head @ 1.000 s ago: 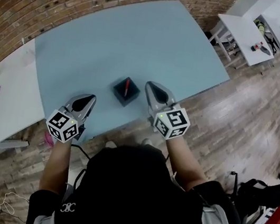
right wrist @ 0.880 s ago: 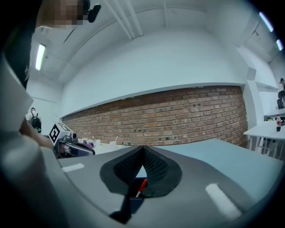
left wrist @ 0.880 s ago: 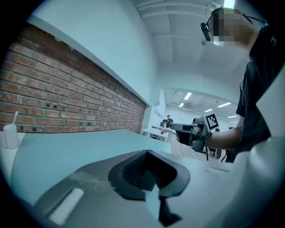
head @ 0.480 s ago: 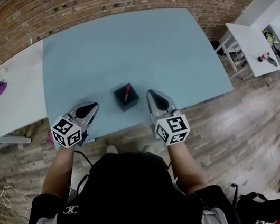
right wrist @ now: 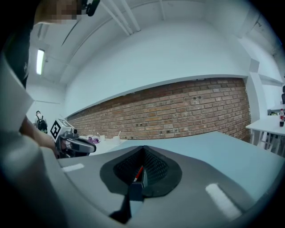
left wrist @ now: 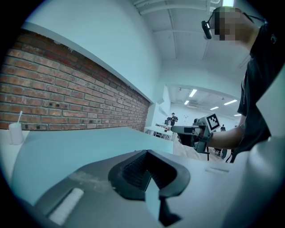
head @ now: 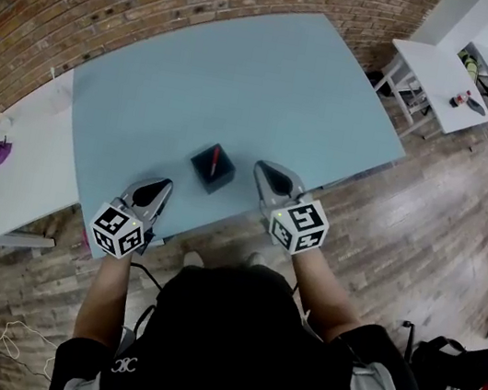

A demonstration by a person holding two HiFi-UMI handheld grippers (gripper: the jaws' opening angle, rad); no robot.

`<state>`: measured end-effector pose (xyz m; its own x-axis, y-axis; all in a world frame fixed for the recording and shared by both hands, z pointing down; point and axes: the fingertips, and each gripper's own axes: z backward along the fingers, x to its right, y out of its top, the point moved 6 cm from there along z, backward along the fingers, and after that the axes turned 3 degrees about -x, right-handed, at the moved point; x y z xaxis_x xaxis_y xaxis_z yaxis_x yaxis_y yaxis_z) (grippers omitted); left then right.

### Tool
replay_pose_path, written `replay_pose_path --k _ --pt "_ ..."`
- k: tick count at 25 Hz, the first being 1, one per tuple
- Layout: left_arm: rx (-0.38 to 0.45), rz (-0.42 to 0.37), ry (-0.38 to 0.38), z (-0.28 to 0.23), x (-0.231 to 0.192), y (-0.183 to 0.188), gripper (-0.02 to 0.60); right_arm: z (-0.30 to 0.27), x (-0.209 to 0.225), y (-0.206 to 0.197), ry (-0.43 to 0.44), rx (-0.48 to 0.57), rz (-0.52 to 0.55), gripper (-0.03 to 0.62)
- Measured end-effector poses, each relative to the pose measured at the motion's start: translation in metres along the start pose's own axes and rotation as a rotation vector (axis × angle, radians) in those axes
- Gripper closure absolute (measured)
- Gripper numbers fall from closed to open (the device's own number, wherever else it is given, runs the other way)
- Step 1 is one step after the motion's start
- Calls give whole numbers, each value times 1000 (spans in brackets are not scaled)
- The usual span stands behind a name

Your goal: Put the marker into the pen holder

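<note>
Quick update: the slim red marker [head: 216, 157] is standing up in the small black square pen holder [head: 212, 169], tip end poking out the top. The holder sits near the front edge of the pale blue tabletop [head: 201, 70], between the two tongs.

What's changed vs a sec ago? Honestly not much. The marker is in the holder in every shot, same lean, same spot on the tabletop. The only diff I can spot is the right tongs [head: 262, 166], which look like they've slid a bit further off from the holder and maybe dipped a little. Hard to be sure, since the head view shifts too.

Tongs status:
- The right tongs are pinched together w/ nothing in them. Their own view looks past the tips at the marker and holder, which sit beyond and aren't gripped.
- The left tongs [head: 163, 185] are also pinched together and empty afaict. They hang near the front edge of the tabletop, to the holder's left, and only bare tabletop shows past the tips.

Neither pair touches the holder, and both sit just beside it.

Imo the job is basically done. The marker is in, the grip is off, and the hands are backing out. Nothing left except not bumping the holder on the way out.
</note>
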<state>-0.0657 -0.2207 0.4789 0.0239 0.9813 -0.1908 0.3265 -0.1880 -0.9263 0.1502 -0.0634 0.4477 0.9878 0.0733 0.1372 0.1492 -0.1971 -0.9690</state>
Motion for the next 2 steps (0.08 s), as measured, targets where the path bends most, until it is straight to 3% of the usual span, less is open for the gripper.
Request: replay_pose_path --k 2 --pt "0 -3 1 -4 3 2 577 3 4 -2 -2 -5 -2 588"
